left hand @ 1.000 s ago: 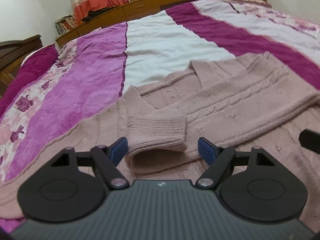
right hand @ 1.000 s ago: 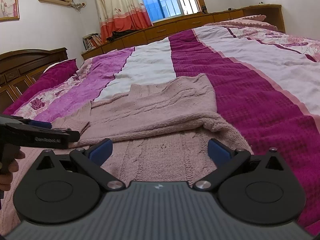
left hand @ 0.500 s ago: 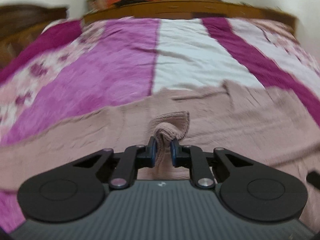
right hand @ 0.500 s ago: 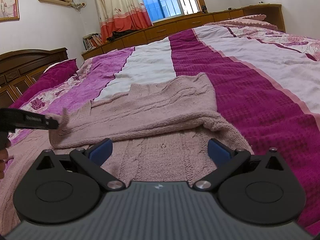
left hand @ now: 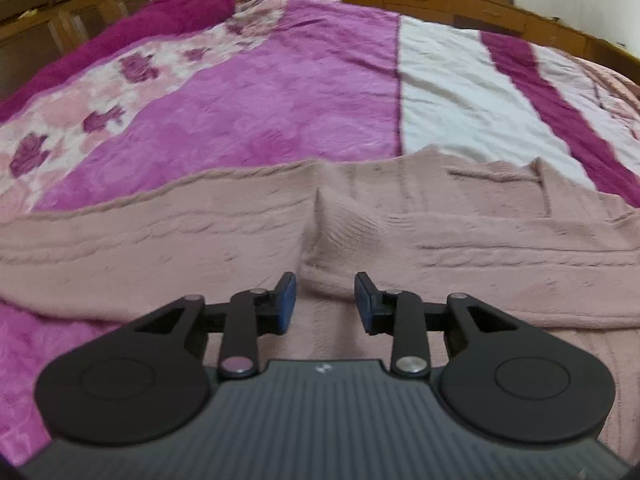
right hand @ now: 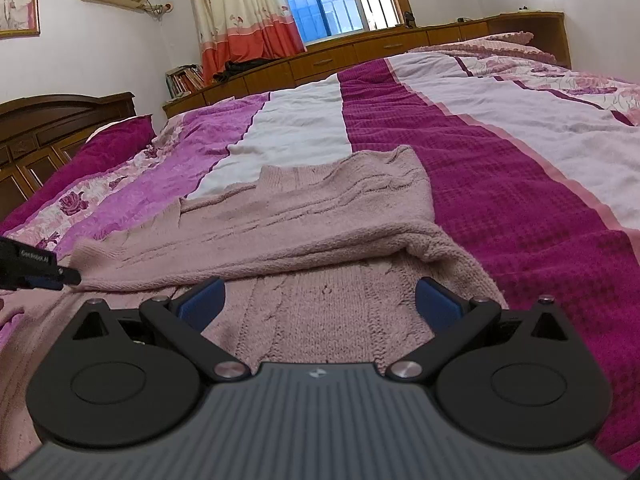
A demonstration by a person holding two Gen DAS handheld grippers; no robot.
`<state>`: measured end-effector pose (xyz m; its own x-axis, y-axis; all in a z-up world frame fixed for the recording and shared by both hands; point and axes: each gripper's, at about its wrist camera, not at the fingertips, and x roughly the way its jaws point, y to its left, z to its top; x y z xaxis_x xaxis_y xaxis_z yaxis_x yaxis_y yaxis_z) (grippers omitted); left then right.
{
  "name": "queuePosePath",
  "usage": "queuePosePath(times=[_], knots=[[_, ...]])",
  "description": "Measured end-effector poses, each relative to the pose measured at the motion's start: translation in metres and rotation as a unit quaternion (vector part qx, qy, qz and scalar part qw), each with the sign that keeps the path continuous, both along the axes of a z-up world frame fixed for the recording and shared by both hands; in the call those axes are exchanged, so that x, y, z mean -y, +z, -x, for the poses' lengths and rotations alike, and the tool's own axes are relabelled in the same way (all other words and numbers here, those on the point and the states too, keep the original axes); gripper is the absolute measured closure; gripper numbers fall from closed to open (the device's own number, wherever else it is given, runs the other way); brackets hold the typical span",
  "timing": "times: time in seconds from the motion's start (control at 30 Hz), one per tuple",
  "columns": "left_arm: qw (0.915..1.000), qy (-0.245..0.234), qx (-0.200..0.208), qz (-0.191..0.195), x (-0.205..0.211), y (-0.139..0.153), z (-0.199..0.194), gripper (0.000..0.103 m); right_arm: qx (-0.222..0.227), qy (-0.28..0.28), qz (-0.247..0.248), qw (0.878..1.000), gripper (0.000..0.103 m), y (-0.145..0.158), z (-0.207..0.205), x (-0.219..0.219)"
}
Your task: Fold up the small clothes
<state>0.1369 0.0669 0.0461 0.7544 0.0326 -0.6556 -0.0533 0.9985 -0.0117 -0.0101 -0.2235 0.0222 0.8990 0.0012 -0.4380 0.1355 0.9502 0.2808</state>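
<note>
A dusty pink knitted sweater (left hand: 160,248) lies spread on the bed, its sleeve folded across the body. The sleeve's cuff (left hand: 346,232) rests in a small hump just ahead of my left gripper (left hand: 325,300). The left jaws are opening; the sleeve's end lies between the blue pads (left hand: 286,300), which do not press on it. In the right wrist view the same sweater (right hand: 320,220) stretches away, and the left gripper (right hand: 48,276) shows at its left edge. My right gripper (right hand: 320,304) hovers open over the sweater's lower part, nothing between its fingers.
The bed cover (right hand: 500,200) has magenta, white and flowered stripes. A dark wooden headboard (right hand: 48,128) stands at the left. A low wooden cabinet (right hand: 360,52) runs under the window at the far side, and a pillow (right hand: 512,40) lies at the far right.
The left gripper shut on the sleeve cuff, carried it leftward across the sweater while rolling, and has now let it go. The right gripper has not moved.
</note>
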Motion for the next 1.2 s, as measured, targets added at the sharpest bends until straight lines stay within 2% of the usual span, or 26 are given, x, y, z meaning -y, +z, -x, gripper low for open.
queuePosePath(times=[0.13, 0.3, 0.47, 0.57, 0.63, 0.77, 0.87, 0.93, 1.0, 1.07, 1.1, 1.13, 1.17, 1.2], knots=[[0.9997, 0.009, -0.006, 0.024, -0.009, -0.001, 0.001, 0.068, 0.0, 0.0, 0.0, 1.0, 0.0, 0.0, 0.0, 0.0], [0.9992, 0.001, 0.015, 0.038, -0.006, 0.004, 0.003, 0.068, 0.017, 0.003, -0.01, 1.0, 0.0, 0.004, 0.003, 0.0], [0.9987, -0.001, 0.017, 0.049, -0.003, 0.001, -0.006, 0.068, 0.017, 0.023, -0.029, 0.999, 0.0, 0.009, -0.014, 0.004], [0.9991, 0.005, 0.003, 0.042, -0.002, -0.008, -0.013, 0.068, 0.009, -0.01, -0.018, 1.0, 0.0, 0.011, -0.025, 0.009], [0.9991, 0.006, 0.0, 0.042, -0.003, -0.011, -0.014, 0.068, 0.012, -0.029, -0.028, 0.999, 0.0, 0.011, -0.024, 0.016], [0.9999, -0.003, 0.0, 0.016, 0.001, -0.014, -0.012, 0.063, 0.01, -0.045, -0.029, 0.998, 0.0, 0.011, -0.02, 0.023], [0.9998, -0.003, -0.003, 0.02, -0.001, -0.015, -0.011, 0.063, -0.009, -0.03, -0.049, 0.998, 0.0, 0.018, -0.015, 0.022], [0.9996, -0.001, -0.006, 0.028, -0.003, -0.014, -0.012, 0.063, 0.016, -0.01, -0.075, 0.997, 0.0, 0.03, -0.008, 0.024], [0.9994, 0.0, -0.009, 0.032, -0.005, -0.012, -0.012, 0.063, 0.041, 0.001, -0.073, 0.997, 0.0, 0.044, -0.009, 0.025], [0.9993, 0.0, -0.008, 0.037, -0.005, -0.009, -0.012, 0.063, 0.06, 0.008, -0.067, 0.996, 0.011, 0.054, -0.017, 0.03], [0.9992, -0.001, -0.006, 0.039, -0.005, -0.008, -0.011, 0.063, 0.064, 0.011, -0.066, 0.996, 0.028, 0.057, -0.025, 0.034], [0.9992, -0.002, -0.004, 0.041, -0.004, -0.006, -0.011, 0.063, 0.061, 0.011, -0.066, 0.996, 0.053, 0.057, -0.032, 0.038], [0.9991, -0.003, -0.002, 0.042, -0.004, -0.005, -0.01, 0.063, 0.052, 0.007, -0.07, 0.996, 0.066, 0.056, -0.043, 0.044], [0.999, -0.004, 0.001, 0.045, -0.004, -0.004, -0.01, 0.063, 0.04, 0.002, -0.077, 0.996, 0.084, 0.054, -0.054, 0.05]])
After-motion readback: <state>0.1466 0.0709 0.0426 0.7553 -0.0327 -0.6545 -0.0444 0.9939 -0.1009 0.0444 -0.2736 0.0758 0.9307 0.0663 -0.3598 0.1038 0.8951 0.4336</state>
